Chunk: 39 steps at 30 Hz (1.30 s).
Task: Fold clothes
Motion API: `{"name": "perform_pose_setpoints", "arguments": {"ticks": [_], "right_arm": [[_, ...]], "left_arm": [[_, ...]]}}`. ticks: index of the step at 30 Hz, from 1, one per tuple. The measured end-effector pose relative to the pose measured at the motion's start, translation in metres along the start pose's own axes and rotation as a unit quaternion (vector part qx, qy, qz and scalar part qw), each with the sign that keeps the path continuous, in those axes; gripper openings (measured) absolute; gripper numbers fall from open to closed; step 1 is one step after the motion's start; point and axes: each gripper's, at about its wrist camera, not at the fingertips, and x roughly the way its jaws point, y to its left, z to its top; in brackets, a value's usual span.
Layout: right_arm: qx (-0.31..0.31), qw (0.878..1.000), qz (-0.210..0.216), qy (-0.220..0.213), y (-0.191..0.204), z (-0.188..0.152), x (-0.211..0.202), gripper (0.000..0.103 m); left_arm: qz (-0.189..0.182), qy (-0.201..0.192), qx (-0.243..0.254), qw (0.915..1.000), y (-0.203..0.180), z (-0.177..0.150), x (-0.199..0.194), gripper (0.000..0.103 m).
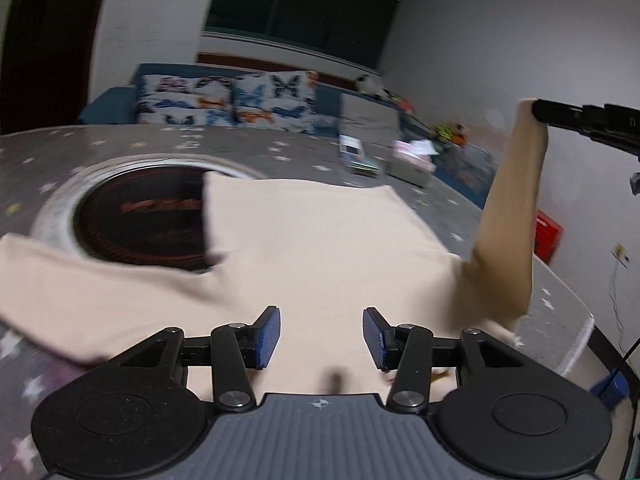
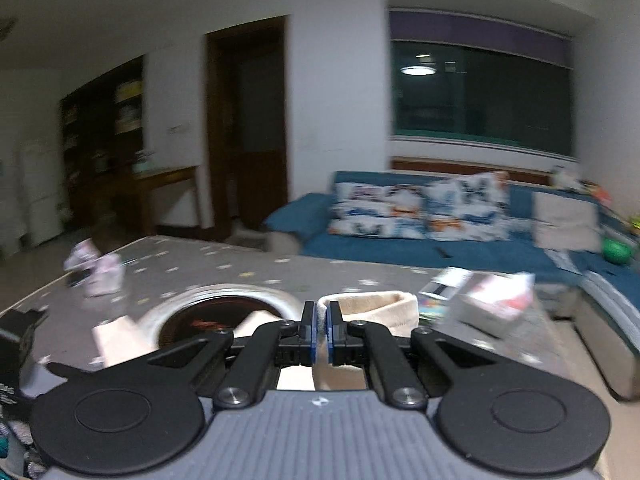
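Observation:
A cream long-sleeved garment (image 1: 304, 240) lies spread on the grey star-patterned table (image 1: 120, 144). My left gripper (image 1: 320, 336) is open just above the garment's near part, its blue pads apart and empty. My right gripper (image 2: 322, 330) is shut on the garment's right sleeve cuff (image 2: 372, 306). In the left wrist view the right gripper (image 1: 538, 110) holds that sleeve (image 1: 512, 208) lifted high at the right, and the sleeve hangs down to the garment. The left sleeve (image 1: 60, 276) lies flat at the left.
A round dark recess with a metal rim (image 1: 140, 220) sits in the table, partly under the garment. Small boxes (image 1: 408, 160) stand at the table's far side. A blue sofa with butterfly cushions (image 1: 224, 100) is behind. A crumpled white item (image 2: 96, 276) lies at the table's left.

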Motion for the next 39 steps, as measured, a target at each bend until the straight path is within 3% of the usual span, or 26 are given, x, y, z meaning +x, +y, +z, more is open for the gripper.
{"name": "perform_pose_setpoints", "arguments": {"ticks": [9,14,20,28,31,34,36,39], "right_arm": [[-0.04,0.993,0.088,0.067,0.069,-0.008,0.068,0.005],[-0.039,0.992,0.096,0.073,0.073,-0.015,0.064,0.008],[-0.033,0.994,0.062,0.083,0.046,-0.021,0.049,0.008],[-0.028,0.986,0.003,0.164,0.004,-0.067,0.049,0.015],[-0.014,0.983,-0.013,0.185,-0.011,-0.085,0.053,0.018],[-0.01,0.98,-0.025,0.199,-0.023,-0.098,0.057,0.025],[-0.012,0.979,-0.03,0.201,-0.026,-0.103,0.062,0.025],[-0.017,0.98,-0.028,0.198,-0.029,-0.105,0.068,0.025]], "left_arm": [[0.031,-0.016,-0.042,0.9985,0.037,-0.012,-0.028,0.049],[0.032,-0.018,-0.045,0.9983,0.039,-0.011,-0.027,0.05],[0.03,-0.018,-0.037,0.9987,0.033,-0.007,-0.023,0.05],[0.034,-0.006,-0.036,0.9987,0.024,0.003,-0.002,0.047],[0.038,0.003,-0.031,0.9988,0.021,0.004,0.005,0.042],[0.041,0.011,-0.024,0.9988,0.018,0.002,0.01,0.028],[0.05,0.011,-0.02,0.9985,0.017,0.001,0.01,0.011],[0.051,0.002,-0.019,0.9985,0.015,0.003,0.002,0.005]]}}
